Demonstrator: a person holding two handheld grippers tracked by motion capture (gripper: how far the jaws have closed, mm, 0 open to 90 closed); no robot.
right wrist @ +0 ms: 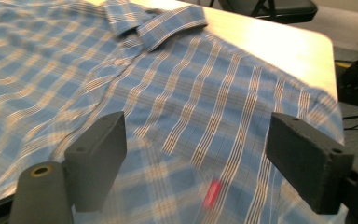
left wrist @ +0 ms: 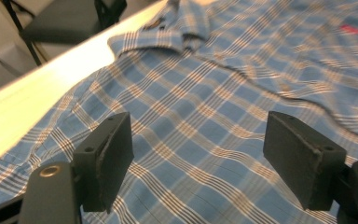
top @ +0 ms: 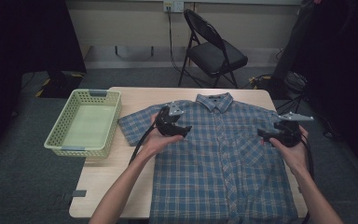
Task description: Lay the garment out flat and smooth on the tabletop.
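1. One blue plaid shirt (top: 219, 158) is laid flat, front up and buttoned, on the wooden table (top: 140, 95). The collar (top: 214, 100) points to the far edge and the hem hangs past the near edge. A pale green basket (top: 60, 122), empty, stands just beside the shirt's sleeve on the person's left.
2. Handling, as judged: the fabric is thin, soft and light, with no stiffness of its own. It is expected to sag and fold wherever it is lifted, and to slide easily on the smooth tabletop. Nothing fragile is noted.
3. Hold points, as judged: a seam or doubled edge (shoulder seam, sleeve hem, collar) would give the pads more to bite on than a single flat layer. A pinch in mid-panel would need a ridge of cloth gathered first.
4. Left gripper (top: 176, 127) is held in an upturned palm over the shirt's chest panel near the shoulder. Its jaws are spread wide with only plaid cloth between them in the left gripper view; nothing is pinched.
5. Right gripper (top: 275, 135) is held low over the opposite shoulder and sleeve area, pointing inward. Its jaws are likewise spread, with nothing held. A small red tag (right wrist: 212, 193) on the cloth is seen between them, blurred.
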